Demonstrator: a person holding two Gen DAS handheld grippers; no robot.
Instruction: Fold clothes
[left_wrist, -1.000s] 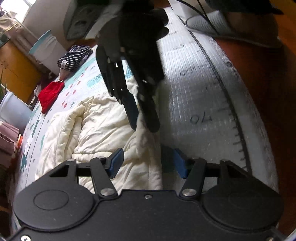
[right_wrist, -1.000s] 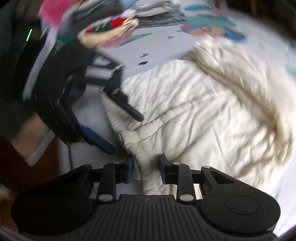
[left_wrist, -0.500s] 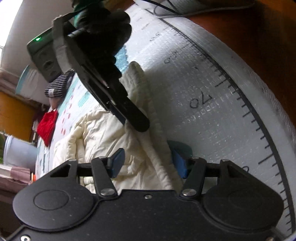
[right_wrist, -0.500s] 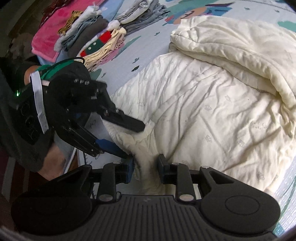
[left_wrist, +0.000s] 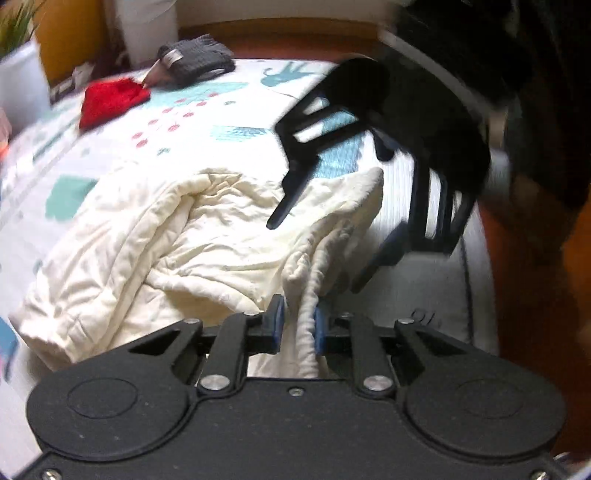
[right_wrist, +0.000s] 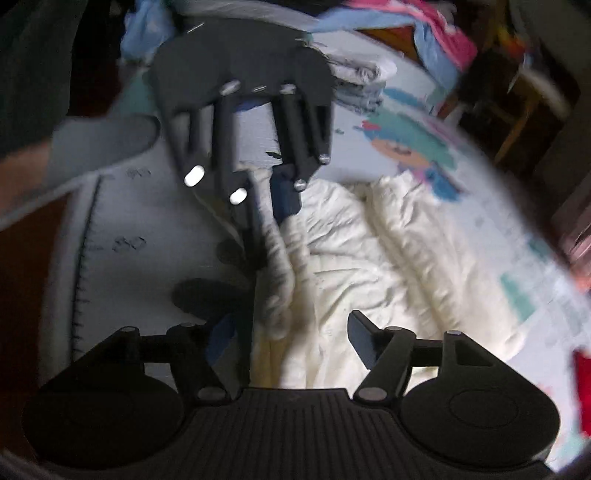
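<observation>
Cream garment (left_wrist: 177, 236) hem runs lengthwise between left gripper (left_wrist: 297, 326) fingers.

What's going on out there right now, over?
Left gripper jaws closing on the cream quilted garment's rolled edge. Right gripper jaws opening, nothing pinched. Nothing in the way.

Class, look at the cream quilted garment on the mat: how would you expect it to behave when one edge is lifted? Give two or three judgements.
The cream quilted garment is probably floppy: it lies in creased, rumpled folds. Likely bulky yet light, since it looks padded. Its hem bunches between the pads of the left tool, whose jaws are closing, so it should compress and trail rather than hold its shape.
</observation>
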